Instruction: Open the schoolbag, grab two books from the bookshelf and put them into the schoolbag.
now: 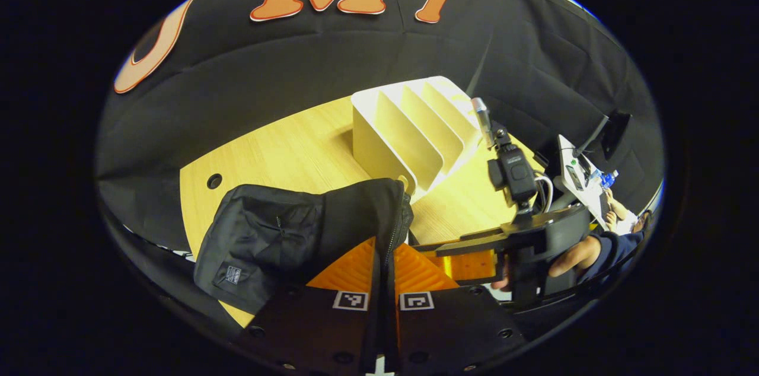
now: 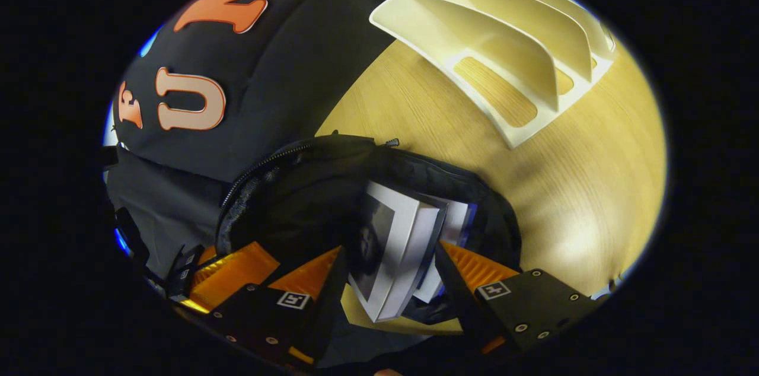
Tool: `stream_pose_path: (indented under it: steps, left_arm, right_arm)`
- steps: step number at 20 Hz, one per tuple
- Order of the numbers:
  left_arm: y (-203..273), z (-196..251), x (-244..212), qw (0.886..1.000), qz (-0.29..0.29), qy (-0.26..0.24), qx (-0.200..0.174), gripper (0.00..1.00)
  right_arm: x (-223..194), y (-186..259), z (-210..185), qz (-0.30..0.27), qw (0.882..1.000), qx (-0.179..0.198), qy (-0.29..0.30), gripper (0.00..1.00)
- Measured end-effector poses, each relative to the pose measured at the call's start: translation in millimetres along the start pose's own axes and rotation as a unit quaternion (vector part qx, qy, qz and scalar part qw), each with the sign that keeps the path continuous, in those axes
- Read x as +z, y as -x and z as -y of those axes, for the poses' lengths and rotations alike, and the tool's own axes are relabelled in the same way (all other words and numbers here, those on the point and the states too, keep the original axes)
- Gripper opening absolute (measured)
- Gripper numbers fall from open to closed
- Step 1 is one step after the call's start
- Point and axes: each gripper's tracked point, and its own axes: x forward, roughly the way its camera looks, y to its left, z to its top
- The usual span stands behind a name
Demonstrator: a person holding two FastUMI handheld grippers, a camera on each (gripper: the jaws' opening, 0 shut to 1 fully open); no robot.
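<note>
My left tool (image 1: 384,257) is pinched tight on the black schoolbag (image 1: 278,239), both fingers (image 1: 350,272) pressing the zippered rim of its opening and holding it up. The bag sits on the near left part of the wooden bench (image 1: 284,153), front pocket facing left in the left gripper view. Behind it, farther right, stands the white bookshelf (image 1: 409,130), slots bare as far as I see from this angle.

In the same view the right tool's body (image 1: 522,239) hangs just right of the bag, a hand (image 1: 572,254) in a dark sleeve gripping it.

In the right gripper view my right tool (image 2: 388,272) is spread wide, looking down into the schoolbag (image 2: 296,192). A book (image 2: 394,251) with a pale cover and thick white page block stands tilted between the fingers; I cannot tell if either finger (image 2: 314,278) touches it. A second book (image 2: 453,228) lies just behind it, inside the opening. The bookshelf (image 2: 504,38) sits far right on the bench (image 2: 593,186), well apart from the bag.
</note>
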Motion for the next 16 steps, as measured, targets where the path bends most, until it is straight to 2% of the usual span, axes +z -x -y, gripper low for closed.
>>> stream_pose_path:
  steps: [1,2,5,7,8,9,10,11,12,13,16]
  left_arm:
    - [-4,3,-2,1.0,-0.004,0.01,0.006,0.07]
    - [-5,9,-4,1.0,-0.006,0.023,0.008,0.12]
    - [-7,21,-10,0.998,-0.01,0.053,0.025,0.21]
    - [-10,31,-6,0.997,-0.004,0.071,0.032,0.35]
    - [-12,39,-3,0.996,-0.001,0.079,0.035,0.46]
    - [-13,49,1,0.996,0.005,0.086,0.036,0.52]
    - [-13,58,7,0.995,0.011,0.092,0.04,0.67]
    - [-15,65,14,0.994,0.018,0.098,0.044,0.74]
    - [-18,73,22,0.993,0.026,0.105,0.046,0.89]
    - [-19,83,29,0.992,0.032,0.111,0.048,0.92]
    - [-18,108,60,0.987,0.068,0.12,0.078,0.94]
  right_arm:
    - [2,9,6,-0.004,1.0,0.001,0.003,0.92]
    - [8,19,12,-0.003,1.0,0.002,0.006,0.93]
    - [33,54,35,0.013,1.0,-0.006,0.027,0.96]
    - [54,79,48,0.03,0.998,-0.01,0.047,0.96]
    - [66,91,53,0.038,0.998,-0.012,0.057,0.96]
    - [77,103,58,0.047,0.996,-0.013,0.068,0.96]
    - [89,115,64,0.058,0.995,-0.016,0.081,0.96]
    - [100,128,69,0.068,0.993,-0.02,0.097,0.97]
    - [112,140,76,0.078,0.99,-0.027,0.114,0.97]
    - [124,151,80,0.087,0.987,-0.034,0.131,0.97]
    - [157,192,87,0.121,0.976,-0.046,0.175,0.97]
